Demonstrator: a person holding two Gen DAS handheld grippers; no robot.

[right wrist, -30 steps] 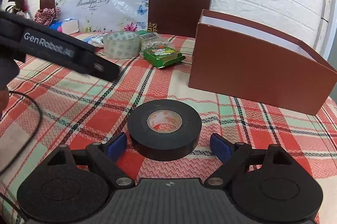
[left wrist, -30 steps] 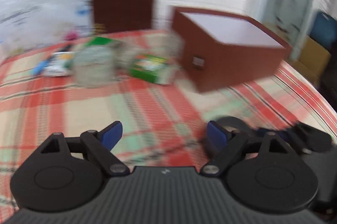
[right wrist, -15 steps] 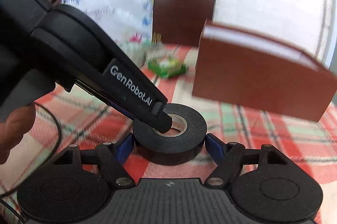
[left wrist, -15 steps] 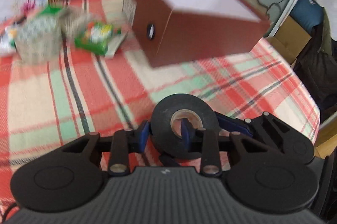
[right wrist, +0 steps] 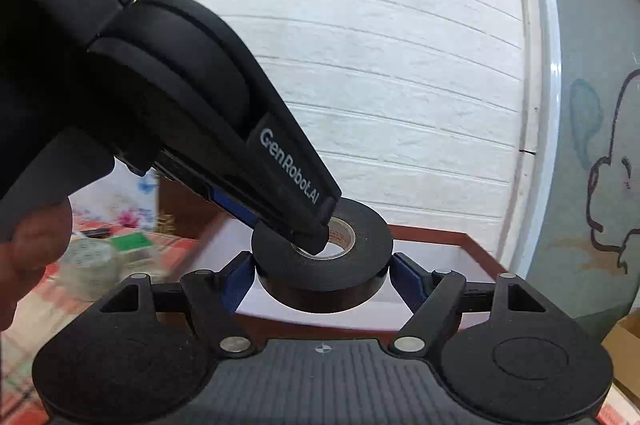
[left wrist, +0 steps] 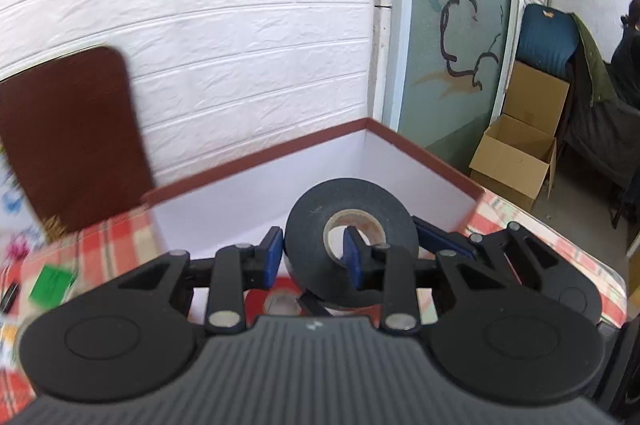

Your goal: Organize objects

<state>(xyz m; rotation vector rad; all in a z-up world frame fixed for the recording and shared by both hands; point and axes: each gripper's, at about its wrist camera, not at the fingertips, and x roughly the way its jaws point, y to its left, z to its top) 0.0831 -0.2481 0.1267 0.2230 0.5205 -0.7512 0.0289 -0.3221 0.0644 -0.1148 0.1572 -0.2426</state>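
A black tape roll (left wrist: 316, 225) is held in the air over the open brown box (left wrist: 424, 153) with white inside walls. My left gripper (left wrist: 314, 257) is shut on the roll's wall, one finger outside and one through its core. My right gripper (right wrist: 322, 275) is shut on the same roll (right wrist: 360, 257) across its outer sides. The left gripper's body reaches in from the upper left of the right wrist view, its tip in the roll's core. The box (right wrist: 460, 245) lies just beyond and below the roll.
A clear tape roll (right wrist: 86, 265) and a green packet (right wrist: 132, 243) lie on the plaid tablecloth (right wrist: 24, 309) at left. A brown chair back (left wrist: 68, 141) stands by the white wall. Cardboard boxes (left wrist: 516, 161) sit on the floor at right.
The left gripper closed on the black tape roll's wall, the right gripper closed on its sides, and both lifted it from the tablecloth to above the open brown box.
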